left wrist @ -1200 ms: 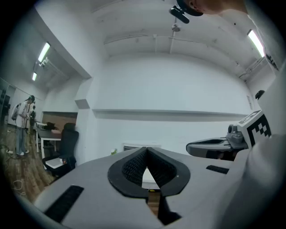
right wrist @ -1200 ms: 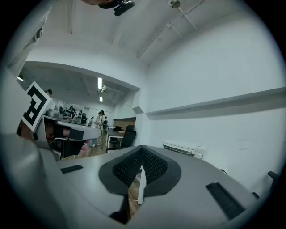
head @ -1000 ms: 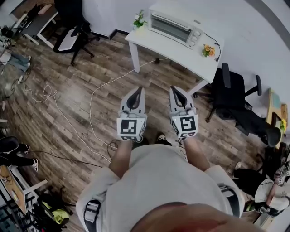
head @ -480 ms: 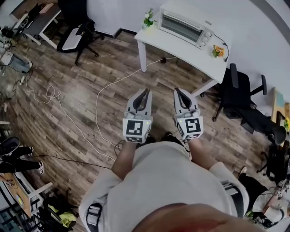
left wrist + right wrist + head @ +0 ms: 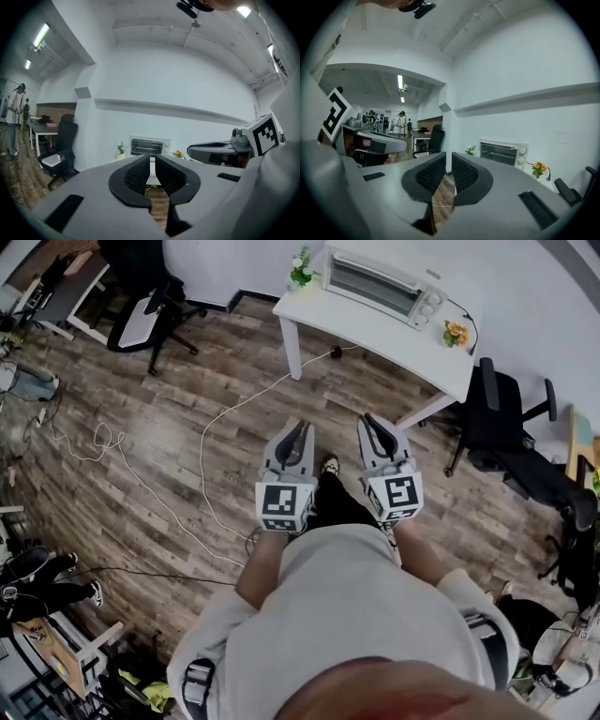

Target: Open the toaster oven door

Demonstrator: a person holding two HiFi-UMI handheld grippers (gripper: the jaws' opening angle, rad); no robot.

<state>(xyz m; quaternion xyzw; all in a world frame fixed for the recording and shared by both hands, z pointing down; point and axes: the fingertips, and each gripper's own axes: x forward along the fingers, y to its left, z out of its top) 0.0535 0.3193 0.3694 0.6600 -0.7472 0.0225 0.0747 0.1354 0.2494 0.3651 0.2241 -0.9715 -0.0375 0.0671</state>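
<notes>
The silver toaster oven (image 5: 380,284) stands on a white table (image 5: 375,334) by the far wall, its glass door closed; it also shows small in the left gripper view (image 5: 149,146) and the right gripper view (image 5: 502,152). Both grippers are held side by side at waist height over the wooden floor, far short of the table. My left gripper (image 5: 302,427) is shut with nothing in it (image 5: 151,159). The jaws of my right gripper (image 5: 370,420) are opening, a narrow gap between the pads and nothing between them (image 5: 449,158).
A potted plant (image 5: 300,268) and orange flowers (image 5: 457,332) flank the oven on the table. A black office chair (image 5: 506,427) stands right of the table, another (image 5: 150,306) at the far left. A white cable (image 5: 202,446) trails across the floor from the table.
The person has stepped toward the table; a shoe now shows between the grippers. Both grippers keep their side-by-side pose.
</notes>
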